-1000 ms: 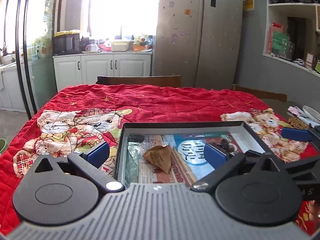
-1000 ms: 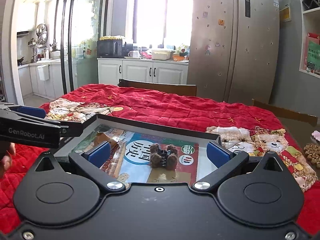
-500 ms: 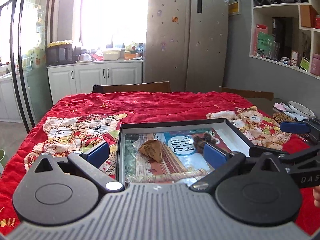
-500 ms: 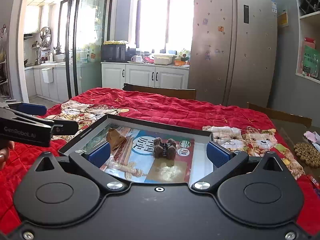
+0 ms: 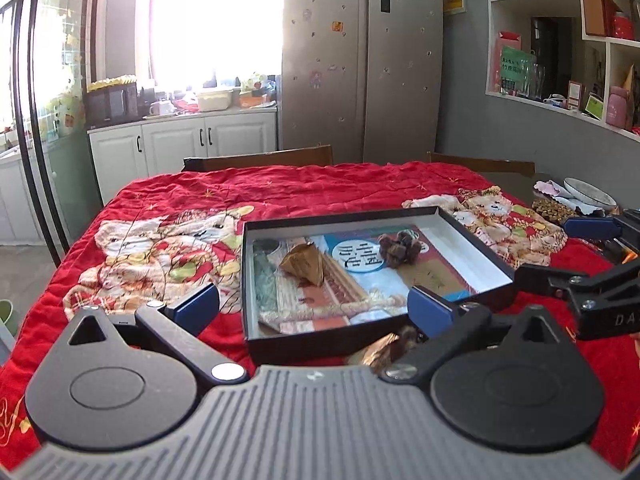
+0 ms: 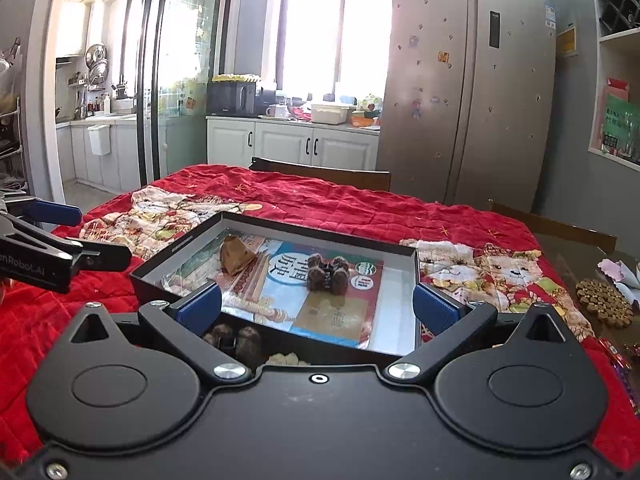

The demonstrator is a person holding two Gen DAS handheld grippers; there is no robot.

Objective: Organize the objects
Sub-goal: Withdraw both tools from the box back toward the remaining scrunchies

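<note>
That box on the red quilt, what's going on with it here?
A person holds a claw in each hand over a shallow black box on a red quilt. Both the left claw and the right claw are open and empty. Inside, on a book, lie a brown wrapped wedge and a dark furry clip. A few more small items sit outside the box's near wall.

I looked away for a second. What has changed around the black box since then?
Both grippers, left and right, drew back and rose, open and empty, so the black box now shows whole. The brown wedge and the dark clump stayed inside it.
</note>
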